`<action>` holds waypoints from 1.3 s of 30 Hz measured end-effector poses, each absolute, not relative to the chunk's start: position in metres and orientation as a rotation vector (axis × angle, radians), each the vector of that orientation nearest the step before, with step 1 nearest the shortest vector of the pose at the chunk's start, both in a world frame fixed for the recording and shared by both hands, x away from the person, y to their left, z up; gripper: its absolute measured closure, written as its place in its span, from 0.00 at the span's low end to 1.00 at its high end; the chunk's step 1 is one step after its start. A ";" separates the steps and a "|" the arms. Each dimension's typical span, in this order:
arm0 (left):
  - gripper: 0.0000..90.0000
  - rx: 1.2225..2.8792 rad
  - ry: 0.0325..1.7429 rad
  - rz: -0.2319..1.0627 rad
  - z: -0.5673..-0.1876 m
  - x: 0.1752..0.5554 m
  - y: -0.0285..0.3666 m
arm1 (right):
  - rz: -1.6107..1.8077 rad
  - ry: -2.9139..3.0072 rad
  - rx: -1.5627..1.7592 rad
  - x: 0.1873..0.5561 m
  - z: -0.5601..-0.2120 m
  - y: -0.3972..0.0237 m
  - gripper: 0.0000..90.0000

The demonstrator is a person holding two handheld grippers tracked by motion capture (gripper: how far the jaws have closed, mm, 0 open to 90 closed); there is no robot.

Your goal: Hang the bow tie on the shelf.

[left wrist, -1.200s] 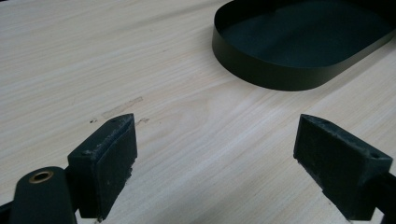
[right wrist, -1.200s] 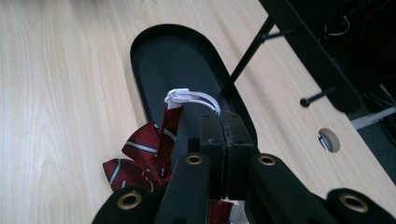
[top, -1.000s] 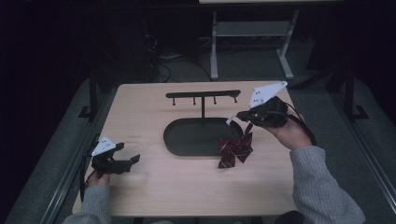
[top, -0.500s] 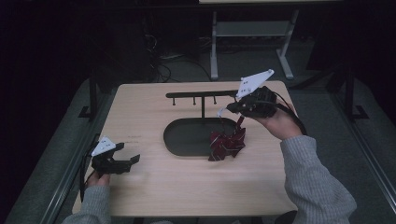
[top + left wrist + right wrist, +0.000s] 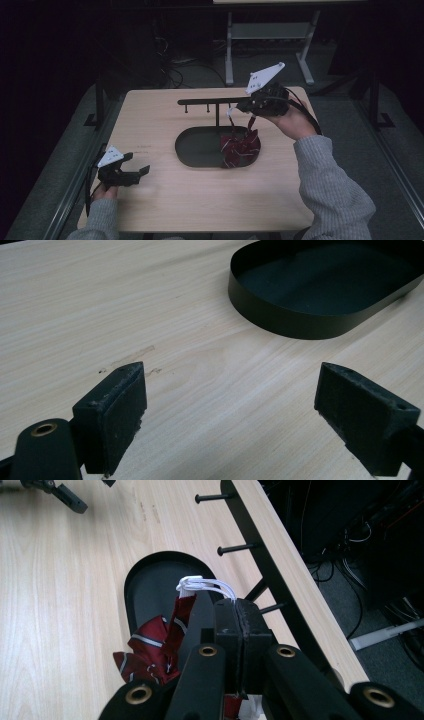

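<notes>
Right of centre in the high view, the right claw (image 5: 240, 106) pinches the thin white loop (image 5: 207, 585) of a soft, light dark-red striped cloth (image 5: 240, 146); the left claw (image 5: 131, 170) rests spread.

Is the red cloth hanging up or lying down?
Hanging. The right gripper pinches its white loop, and the red cloth dangles down, its bottom reaching the black tray.
</notes>
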State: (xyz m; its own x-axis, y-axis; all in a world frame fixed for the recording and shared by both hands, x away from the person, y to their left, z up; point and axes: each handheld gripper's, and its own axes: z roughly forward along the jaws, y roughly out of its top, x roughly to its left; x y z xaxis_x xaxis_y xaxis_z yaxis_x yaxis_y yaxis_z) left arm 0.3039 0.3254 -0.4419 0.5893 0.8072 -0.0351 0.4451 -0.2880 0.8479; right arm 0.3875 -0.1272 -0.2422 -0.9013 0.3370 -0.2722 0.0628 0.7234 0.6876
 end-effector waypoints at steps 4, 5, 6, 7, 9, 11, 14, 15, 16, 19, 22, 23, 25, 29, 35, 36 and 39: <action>0.14 1.927 0.999 0.513 -0.442 0.304 0.325 | 1.003 2.546 0.323 0.393 -0.238 -0.123 0.99; 0.14 1.926 0.999 0.512 -0.442 0.304 0.325 | 1.015 2.547 0.324 0.394 -0.238 -0.123 0.99; 0.15 1.927 1.000 0.511 -0.442 0.304 0.325 | 1.011 2.550 0.329 0.396 -0.237 -0.122 0.99; 0.14 1.927 1.000 0.512 -0.442 0.304 0.325 | 1.003 2.550 0.322 0.397 -0.237 -0.121 0.99; 0.15 1.927 1.002 0.511 -0.442 0.304 0.325 | 0.996 2.554 0.322 0.400 -0.235 -0.119 0.99; 0.14 1.929 1.003 0.510 -0.442 0.304 0.325 | 0.991 2.553 0.330 0.404 -0.233 -0.117 0.99; 0.14 1.930 1.002 0.510 -0.442 0.304 0.325 | 1.000 2.549 0.340 0.409 -0.232 -0.116 0.99; 0.14 1.930 1.002 0.510 -0.442 0.304 0.325 | 0.995 2.546 0.341 0.411 -0.232 -0.116 0.99; 0.14 1.930 1.002 0.510 -0.442 0.304 0.325 | 0.995 2.546 0.341 0.411 -0.232 -0.116 0.99; 0.14 1.930 1.002 0.511 -0.442 0.304 0.325 | 0.987 2.552 0.361 0.419 -0.233 -0.115 0.99; 0.14 1.927 1.001 0.510 -0.442 0.304 0.325 | 0.990 2.556 0.380 0.423 -0.235 -0.114 0.99; 0.14 1.929 1.001 0.510 -0.442 0.304 0.325 | 0.984 2.558 0.389 0.425 -0.237 -0.113 0.99; 0.15 1.928 1.002 0.510 -0.442 0.304 0.325 | 0.981 2.561 0.403 0.430 -0.240 -0.112 0.99; 0.14 1.933 1.000 0.510 -0.442 0.304 0.326 | 0.974 2.578 0.426 0.439 -0.248 -0.108 0.99; 0.14 1.931 1.005 0.507 -0.442 0.304 0.326 | 0.964 2.593 0.449 0.449 -0.255 -0.105 0.99; 0.14 1.932 1.004 0.507 -0.442 0.304 0.326 | 0.964 2.593 0.449 0.449 -0.255 -0.105 0.99; 0.14 1.930 1.004 0.507 -0.442 0.304 0.326 | 0.959 2.603 0.460 0.452 -0.258 -0.104 0.99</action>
State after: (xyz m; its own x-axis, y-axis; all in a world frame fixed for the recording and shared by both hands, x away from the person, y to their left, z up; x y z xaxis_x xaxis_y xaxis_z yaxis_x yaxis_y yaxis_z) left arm 0.3041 0.3257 -0.4421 0.5907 0.8060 -0.0375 0.4484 -0.2893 0.8457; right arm 0.4521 -0.1042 -0.2579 -0.8941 0.4051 -0.1910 0.1843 0.7215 0.6674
